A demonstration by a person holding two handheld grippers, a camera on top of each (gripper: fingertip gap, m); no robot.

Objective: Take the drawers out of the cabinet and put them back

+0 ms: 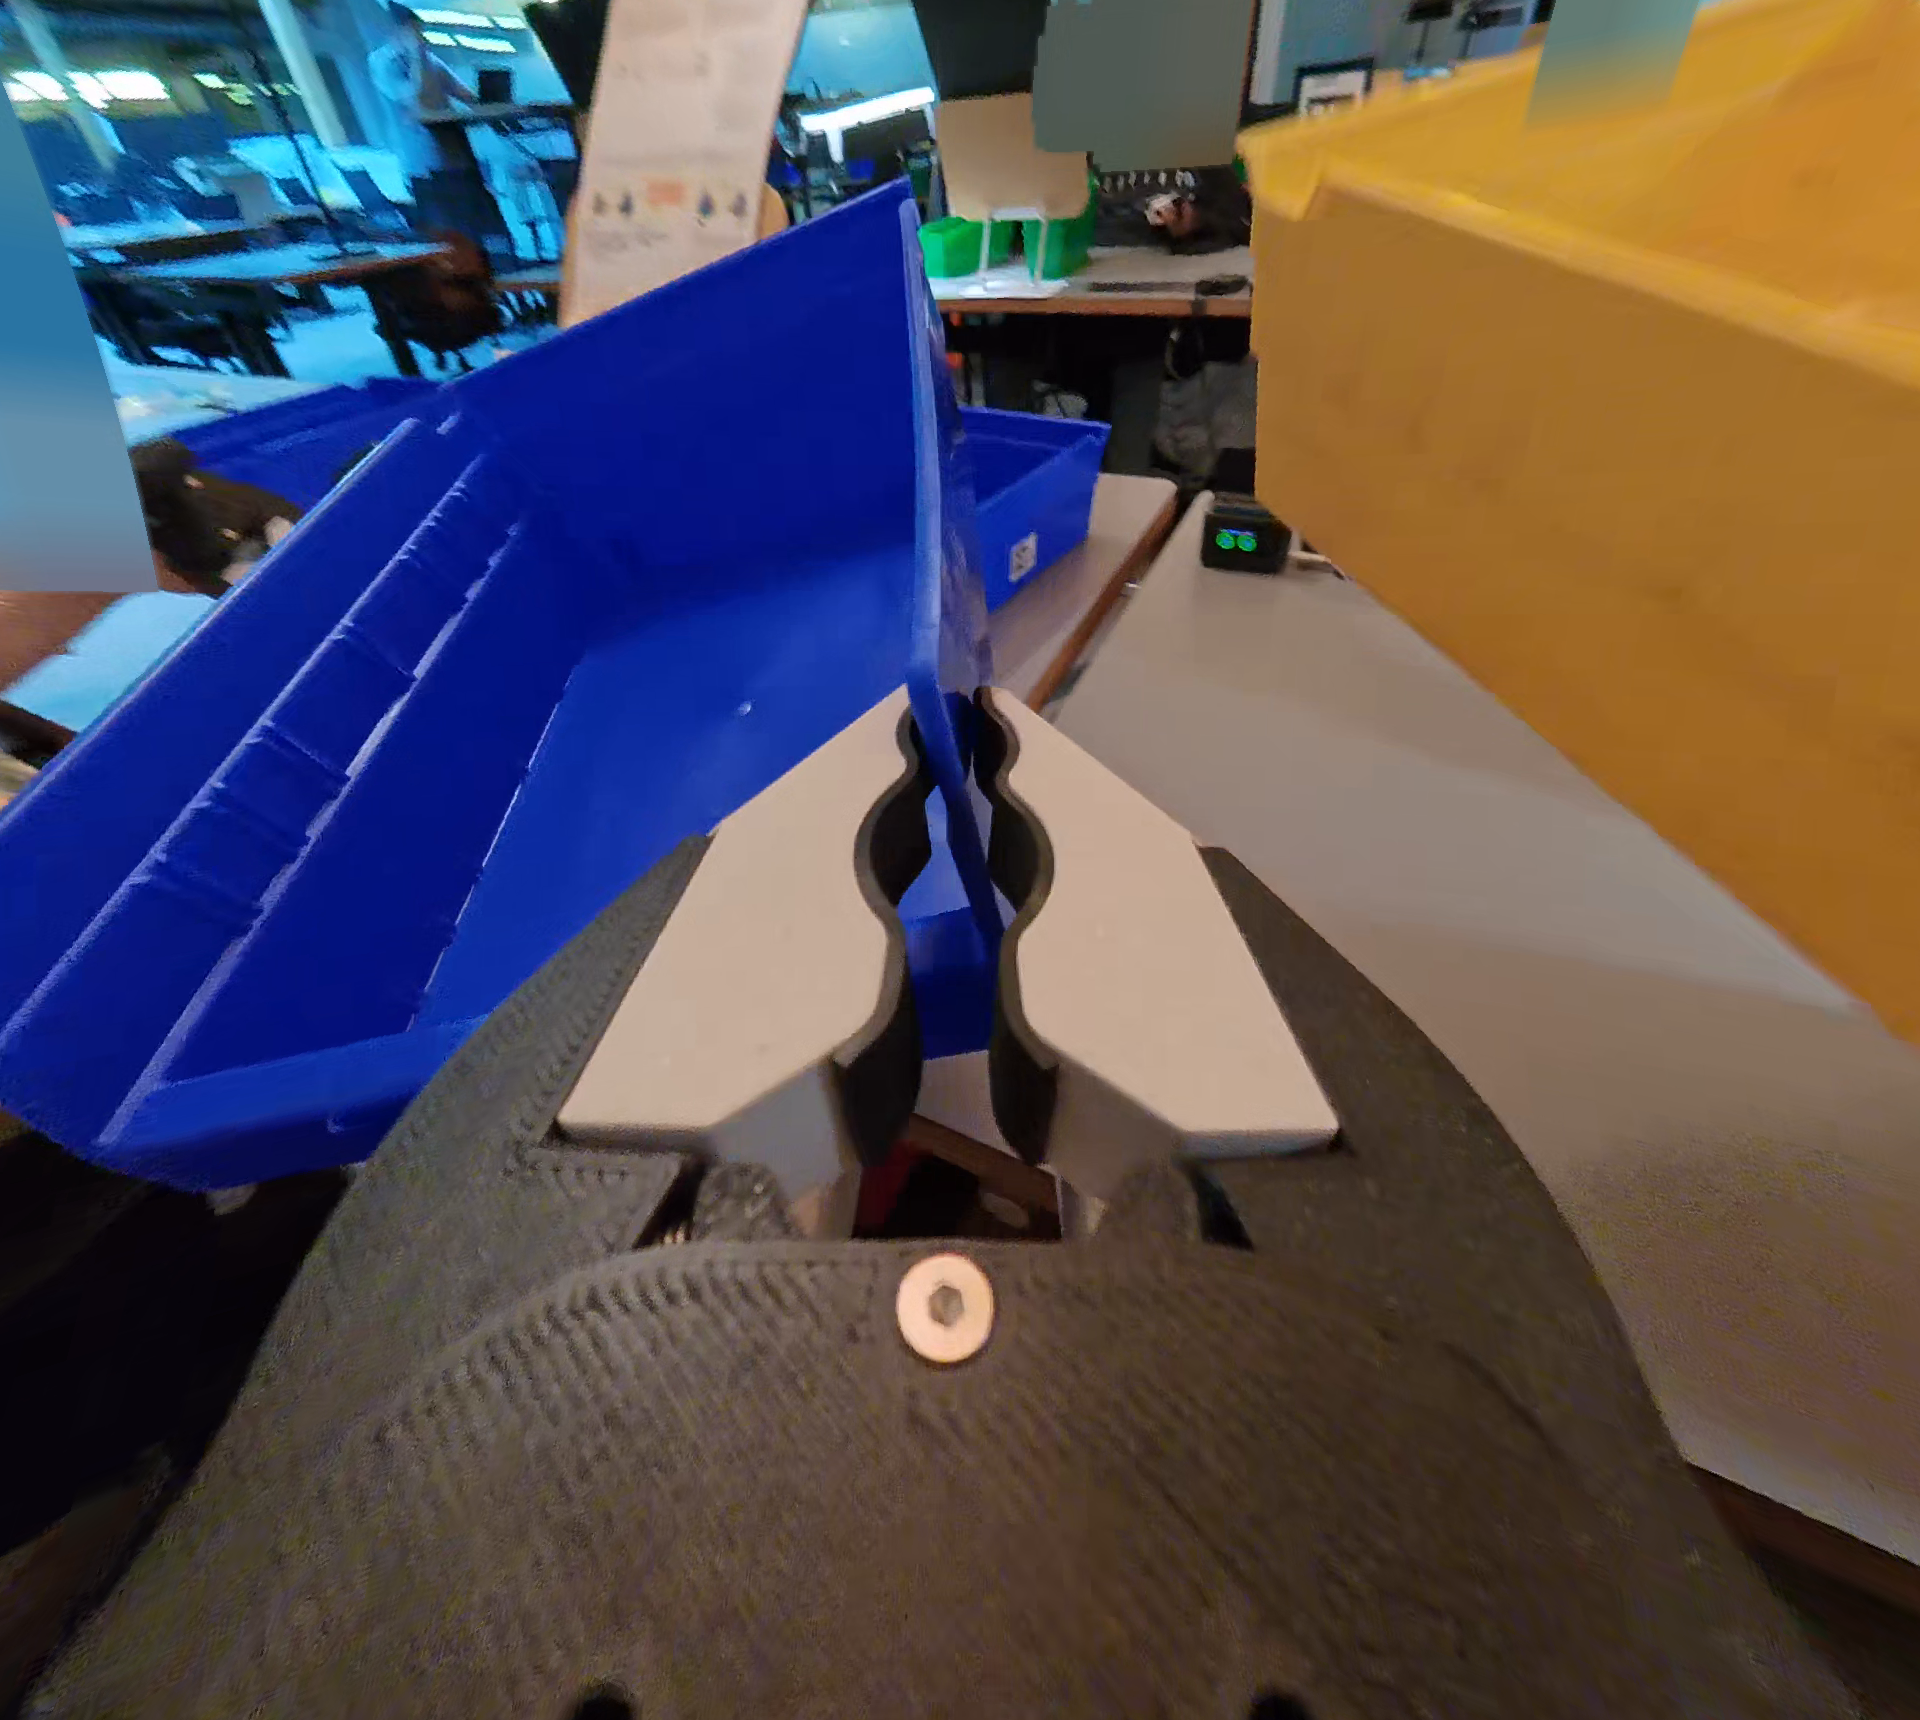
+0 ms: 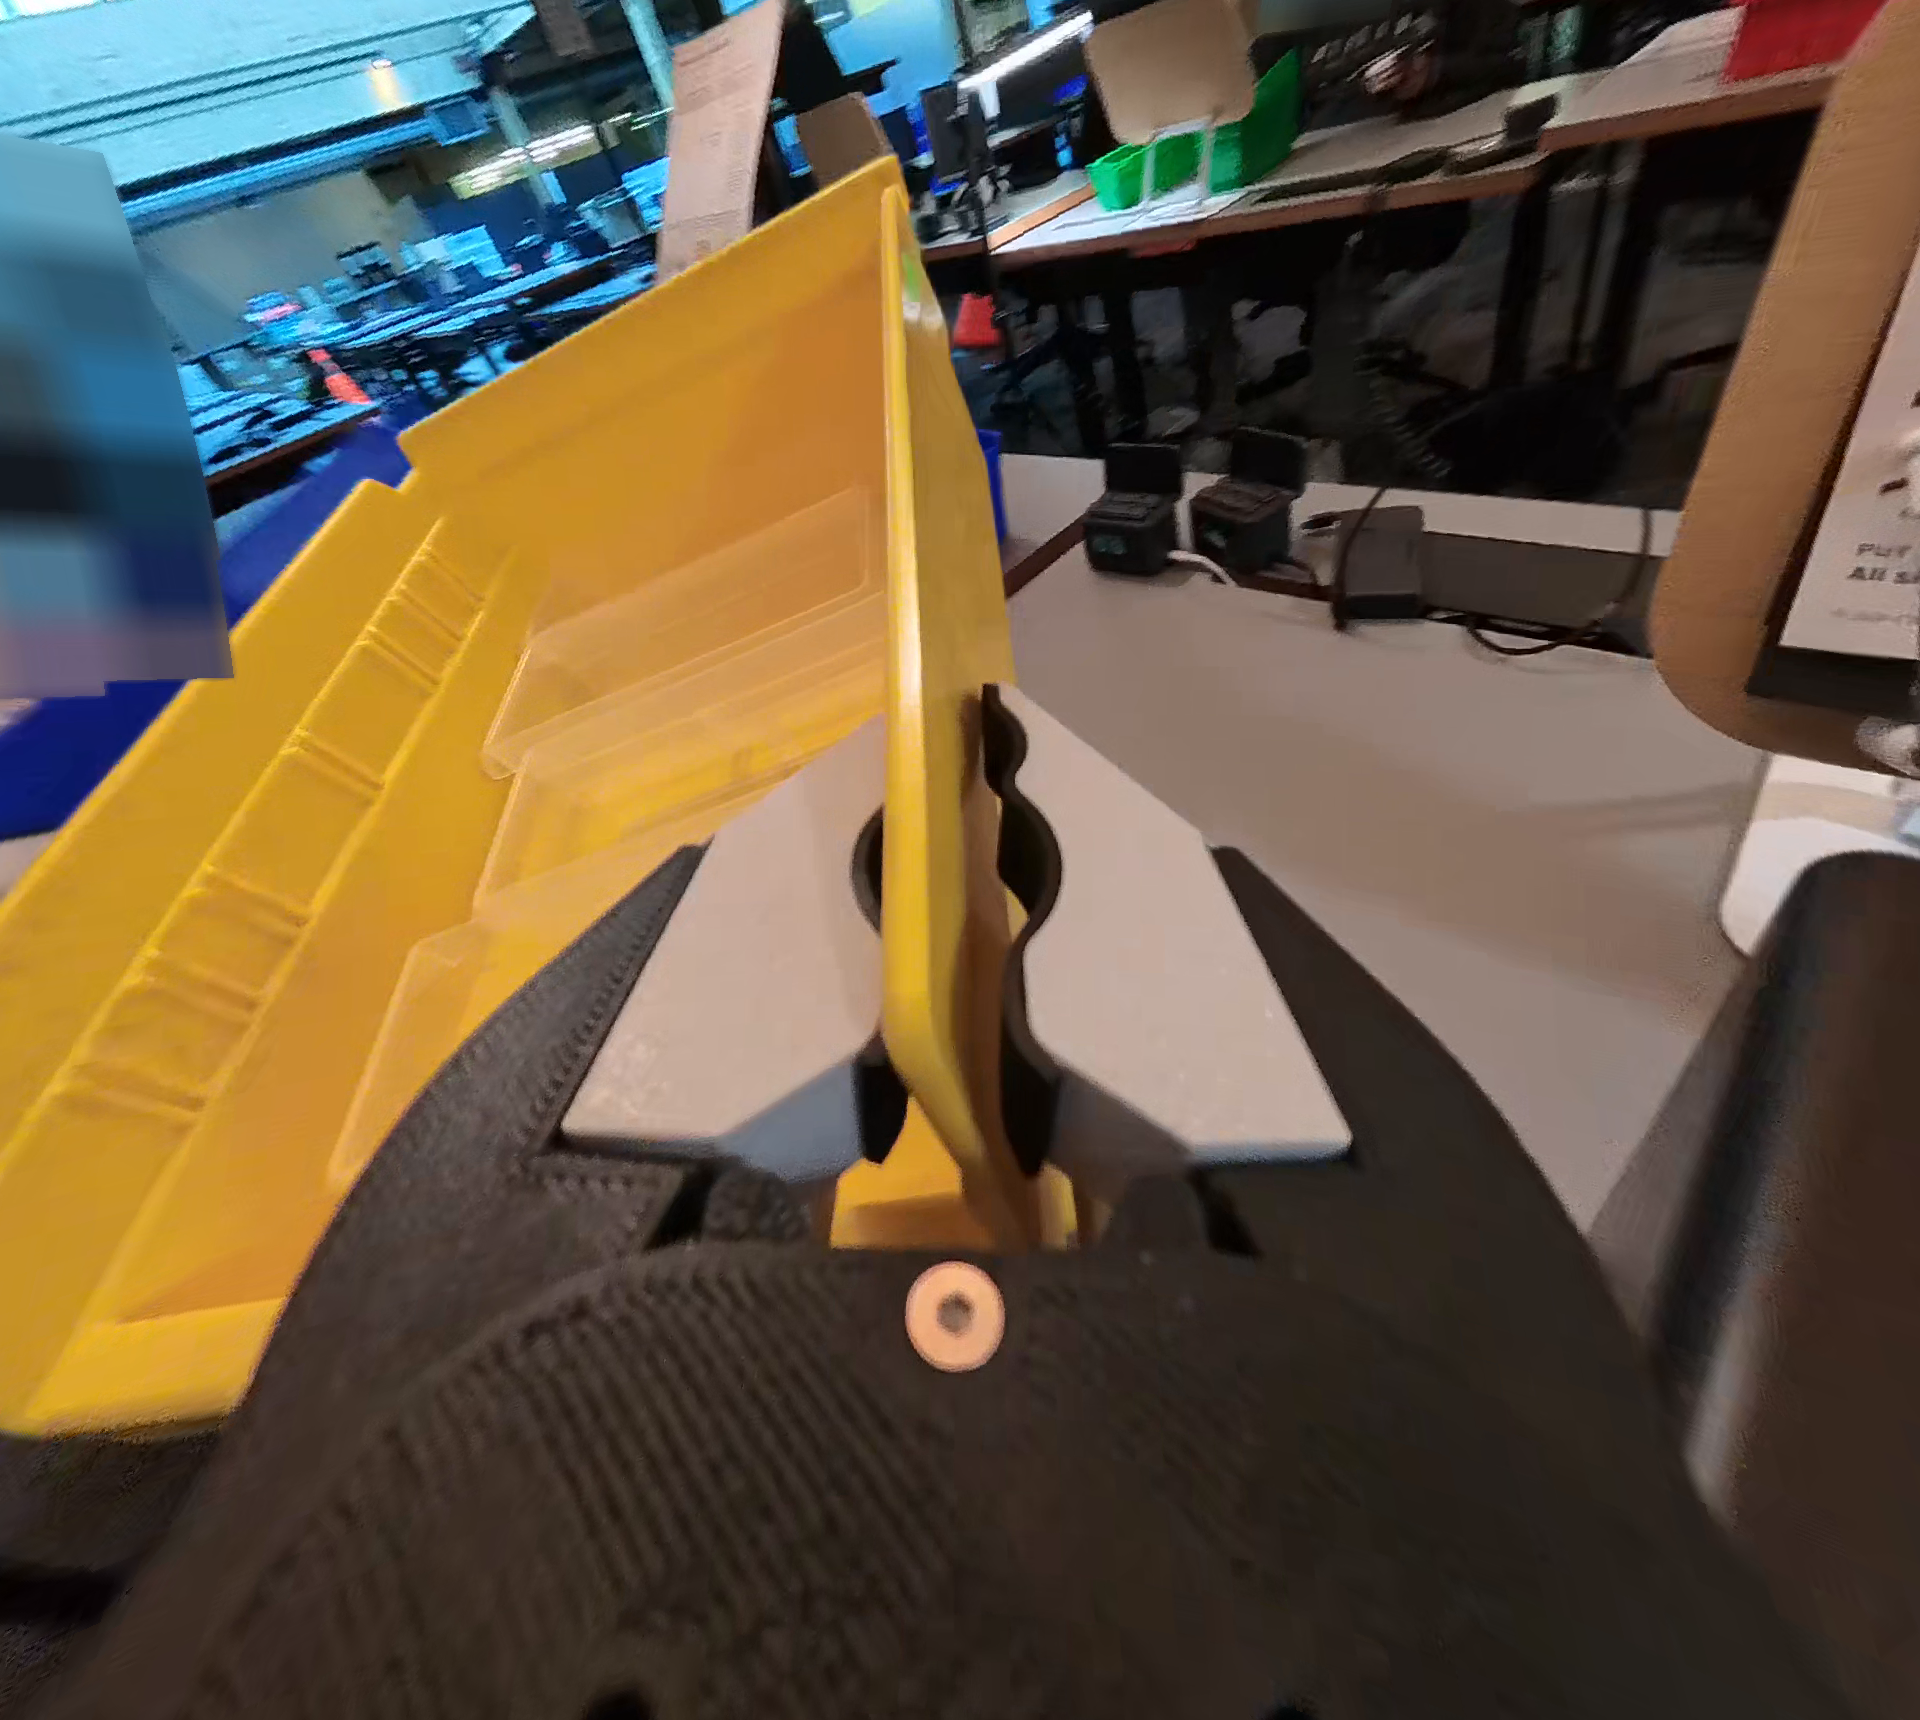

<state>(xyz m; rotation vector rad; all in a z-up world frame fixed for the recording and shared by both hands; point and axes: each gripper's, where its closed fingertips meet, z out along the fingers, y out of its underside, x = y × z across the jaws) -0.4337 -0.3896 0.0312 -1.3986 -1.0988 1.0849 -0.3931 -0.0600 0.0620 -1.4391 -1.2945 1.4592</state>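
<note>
My left gripper (image 1: 951,735) is shut on the thin side wall of a blue plastic drawer (image 1: 644,631) and holds it tilted above the table; the drawer looks empty. My right gripper (image 2: 940,735) is shut on the side wall of a yellow plastic drawer (image 2: 665,527), also tilted, with clear plastic trays (image 2: 686,662) lying inside it. The yellow drawer also shows in the left wrist view (image 1: 1621,444) at the right, raised above the table. No cabinet is in view.
A grey table (image 1: 1351,839) lies below both drawers. A second blue bin (image 1: 1029,475) sits on the far table. Small black chargers (image 2: 1195,517) and cables lie at the table's back edge. A tan board with a paper sheet (image 2: 1797,423) stands at the right.
</note>
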